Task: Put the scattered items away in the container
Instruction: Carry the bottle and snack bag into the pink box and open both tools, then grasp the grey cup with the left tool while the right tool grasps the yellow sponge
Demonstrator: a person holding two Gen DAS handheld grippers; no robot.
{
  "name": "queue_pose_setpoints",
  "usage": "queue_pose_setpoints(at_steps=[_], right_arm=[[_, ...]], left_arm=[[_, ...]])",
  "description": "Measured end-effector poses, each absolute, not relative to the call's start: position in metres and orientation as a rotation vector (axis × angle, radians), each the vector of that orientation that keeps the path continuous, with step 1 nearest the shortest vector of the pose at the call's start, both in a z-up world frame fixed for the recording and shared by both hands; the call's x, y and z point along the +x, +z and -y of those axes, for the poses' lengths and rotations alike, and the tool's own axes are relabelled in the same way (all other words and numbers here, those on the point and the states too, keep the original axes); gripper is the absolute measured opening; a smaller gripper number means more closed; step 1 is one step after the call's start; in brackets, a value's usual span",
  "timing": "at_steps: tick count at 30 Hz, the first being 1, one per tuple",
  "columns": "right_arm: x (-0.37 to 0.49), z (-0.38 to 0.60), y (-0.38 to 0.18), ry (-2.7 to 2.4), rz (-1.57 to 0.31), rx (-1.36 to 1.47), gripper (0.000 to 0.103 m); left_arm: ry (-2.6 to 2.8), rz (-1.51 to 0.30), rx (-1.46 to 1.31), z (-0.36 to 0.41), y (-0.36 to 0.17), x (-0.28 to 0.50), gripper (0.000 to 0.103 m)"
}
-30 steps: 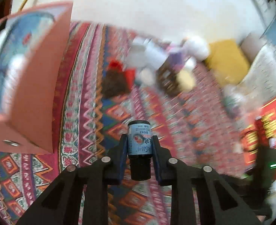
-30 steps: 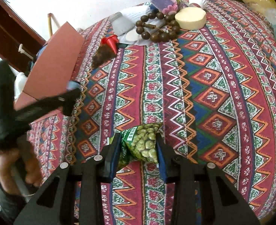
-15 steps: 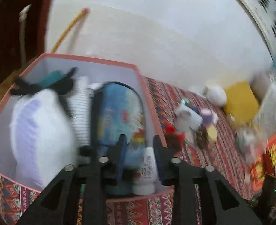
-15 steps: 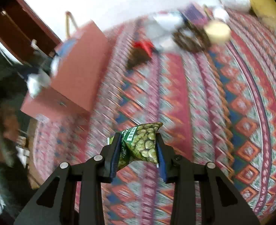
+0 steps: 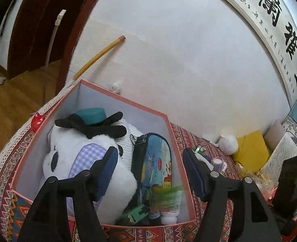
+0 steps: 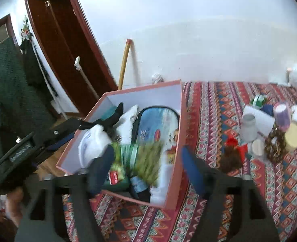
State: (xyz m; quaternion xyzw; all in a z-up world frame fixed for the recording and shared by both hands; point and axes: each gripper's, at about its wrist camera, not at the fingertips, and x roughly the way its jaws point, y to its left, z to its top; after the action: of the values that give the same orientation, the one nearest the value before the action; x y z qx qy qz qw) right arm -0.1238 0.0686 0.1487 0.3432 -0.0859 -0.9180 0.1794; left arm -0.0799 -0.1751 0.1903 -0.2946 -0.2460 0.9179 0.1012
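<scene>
The pink box [image 5: 108,104] with white walls holds a white plush toy [image 5: 71,153], a blue pencil case [image 5: 156,161] and small bottles [image 5: 168,211] at its near end. My left gripper [image 5: 149,153] hangs over the box, its jaws opening with nothing between them. My right gripper [image 6: 147,151] is above the same box [image 6: 148,96], its jaws also opening. A green snack packet [image 6: 146,161], blurred, drops free between its fingers onto the pencil case. It shows as a green smear [image 5: 164,197] in the left wrist view. The left gripper [image 6: 47,139] reaches in from the left.
Further items lie in a cluster on the patterned cloth [image 6: 219,211] to the right of the box: a white jar [image 6: 248,129], brown beads [image 6: 275,143], a purple cup [image 6: 281,114] and a red-and-brown object [image 6: 231,155]. A white wall and a dark wooden door [image 6: 57,40] stand behind.
Both grippers moved from over the cloth to above the box. The left let go of the small bottle; the right opened and released the green snack packet, which is falling.
</scene>
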Motion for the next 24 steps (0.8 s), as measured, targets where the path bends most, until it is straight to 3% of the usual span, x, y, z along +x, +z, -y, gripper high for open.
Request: queue_pose_setpoints(at_steps=[3, 9, 14, 16, 24], right_arm=[[-0.116, -0.108, 0.140, -2.621, 0.358, 0.984, 0.071], [-0.077, -0.278, 0.099, -2.804, 0.795, 1.032, 0.071], [-0.067, -0.405, 0.059, -2.668, 1.440, 1.081, 0.071], [-0.064, -0.425, 0.050, -2.566, 1.605, 1.067, 0.071], [-0.095, -0.458, 0.034, -2.567, 1.571, 1.135, 0.071]], left_arm=[[2.700, 0.677, -0.895, 0.160, 0.190, -0.083, 0.066], [2.522, 0.446, -0.921, 0.065, 0.186, -0.077, 0.068], [2.337, 0.288, -0.962, -0.061, 0.164, -0.079, 0.070], [2.326, 0.181, -1.011, -0.112, 0.151, -0.094, 0.070], [2.464, 0.080, -1.207, -0.177, 0.107, -0.211, 0.070]])
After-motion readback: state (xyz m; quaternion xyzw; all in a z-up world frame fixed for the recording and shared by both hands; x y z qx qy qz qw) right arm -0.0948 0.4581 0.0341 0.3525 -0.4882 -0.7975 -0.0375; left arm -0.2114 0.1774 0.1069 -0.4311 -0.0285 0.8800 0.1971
